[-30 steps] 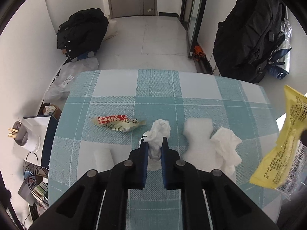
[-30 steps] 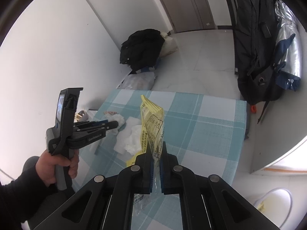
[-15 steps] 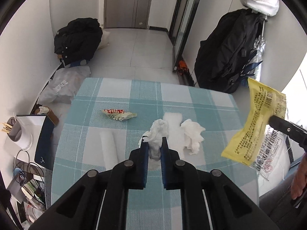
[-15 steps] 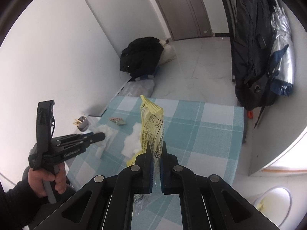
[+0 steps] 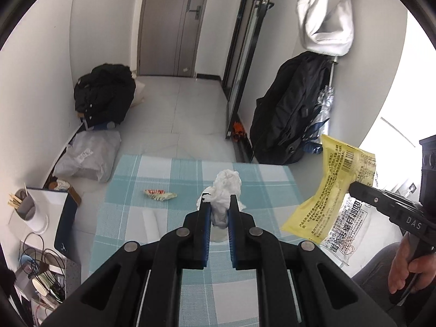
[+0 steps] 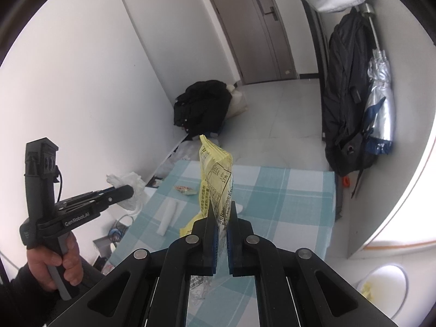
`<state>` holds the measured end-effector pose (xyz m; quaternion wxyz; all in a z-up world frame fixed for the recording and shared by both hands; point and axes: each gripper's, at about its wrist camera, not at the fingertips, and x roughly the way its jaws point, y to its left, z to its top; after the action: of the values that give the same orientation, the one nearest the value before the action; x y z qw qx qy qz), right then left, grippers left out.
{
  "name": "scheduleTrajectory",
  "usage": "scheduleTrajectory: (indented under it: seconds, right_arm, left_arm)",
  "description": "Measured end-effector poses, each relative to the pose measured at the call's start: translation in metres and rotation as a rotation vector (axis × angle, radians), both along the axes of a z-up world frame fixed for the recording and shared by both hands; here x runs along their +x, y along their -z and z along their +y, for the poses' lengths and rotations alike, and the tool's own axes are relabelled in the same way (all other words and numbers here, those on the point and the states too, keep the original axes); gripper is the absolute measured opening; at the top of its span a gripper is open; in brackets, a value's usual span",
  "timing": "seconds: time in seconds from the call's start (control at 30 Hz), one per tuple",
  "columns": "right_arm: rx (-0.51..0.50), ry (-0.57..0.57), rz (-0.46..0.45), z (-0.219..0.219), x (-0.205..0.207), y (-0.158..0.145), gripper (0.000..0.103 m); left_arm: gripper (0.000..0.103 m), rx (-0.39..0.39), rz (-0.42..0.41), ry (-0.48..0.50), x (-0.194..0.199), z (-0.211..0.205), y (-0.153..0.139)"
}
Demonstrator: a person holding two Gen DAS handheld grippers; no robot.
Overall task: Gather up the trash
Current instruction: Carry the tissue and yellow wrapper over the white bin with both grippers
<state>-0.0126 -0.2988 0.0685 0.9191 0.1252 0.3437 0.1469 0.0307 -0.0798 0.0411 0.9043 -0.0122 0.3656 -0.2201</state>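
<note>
White crumpled tissue (image 5: 225,190): clamped between the narrow blue-padded jaws of the left gripper (image 5: 218,209), its upper half bulging above the fingertips, lifted clear of the table (image 5: 130,218) below. In the right wrist view the same wad shows at the tip of the left gripper (image 6: 128,190), held out to the left of the right gripper and off the table's edge.

Yellow snack wrapper (image 6: 215,179): pinched near its lower end by the right gripper (image 6: 221,212), jaws nearly together on it; it stands upright above the fingertips, printed side turned right. Seen from the left wrist, the wrapper (image 5: 335,182) hangs to the right of the left gripper, with a clear printed section below the yellow.

Red-and-white candy wrapper (image 5: 159,194): flat on the checked teal tablecloth, ahead and left of the left gripper, well apart from it.

White rolled paper (image 5: 151,223): lying on the cloth just left of the left gripper's fingers; in the right wrist view it sits left of the right gripper.

Person's hand (image 6: 58,261): wrapped round the left gripper's handle, dark sleeve behind. The other hand (image 5: 406,269) grips the right handle.

Floor items beyond the grippers: black jacket (image 5: 105,95) far left, black backpack (image 5: 291,114) far right.
</note>
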Motion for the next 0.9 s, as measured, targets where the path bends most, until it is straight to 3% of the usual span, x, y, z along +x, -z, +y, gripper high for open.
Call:
scheduleTrajectory:
  seconds: [0.37,0.63,0.9]
  right_arm:
    - [-0.002,0.084,-0.114,-0.039,-0.043,-0.054,0.004]
    - [0.013,0.206,-0.192,-0.102,-0.088,-0.096,0.004]
    - [-0.029,0.372,-0.177,-0.171,-0.136,-0.095,0.004]
  left_arm:
    - [0.007,-0.05,-0.093,0.11,-0.025,-0.039,-0.046]
    - [0.007,-0.089,-0.131,0.24,-0.043,-0.091,-0.076]
    - [0.007,-0.078,-0.134,0.432,-0.063,-0.171,-0.084]
